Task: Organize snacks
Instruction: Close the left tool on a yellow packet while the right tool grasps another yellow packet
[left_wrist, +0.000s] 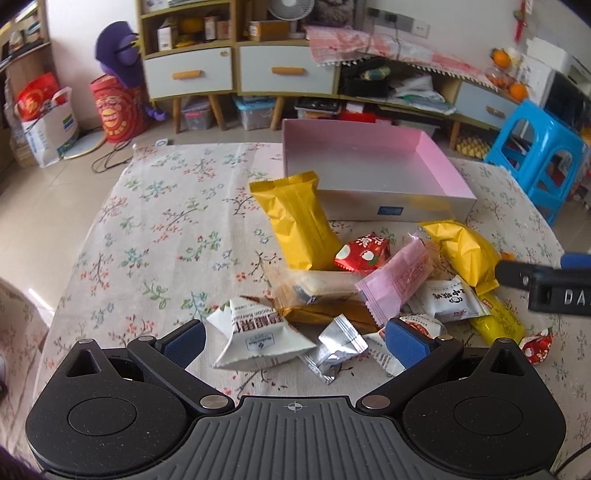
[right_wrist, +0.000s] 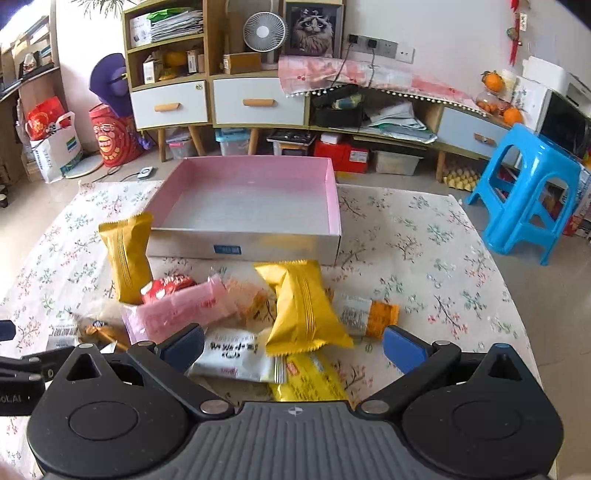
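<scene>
Pink-lined, shallow cardboard box with silver outer walls, sitting on the floral-clothed worktop, open-topped and holding nothing visible. None of the sorting done yet, by the look of it: every snack outside the box.

Heaped just in front of the near wall: a tall gold foil packet leaning at the box's near left corner, a second crumpled gold foil packet more to the right, a small red wrapped sweet, a long pink wrapper, a white pouch with black print, a white triangular pouch, a small silver sachet, a clear-wrapped biscuit on a brown tray, and a yellow flat packet at the bottom. Many overlapping, so lifting one may drag a neighbour.

Left tongs spread wide, nothing between the pads, hovering over the triangular pouch and silver sachet. Right tongs likewise spread and empty, above the white pouch and the second gold packet.

Plenty of bare cloth left and right of the heap. Box walls low, far wall close to the worktop's back edge. Both tools close together over the pile; risk of bumping each other.
</scene>
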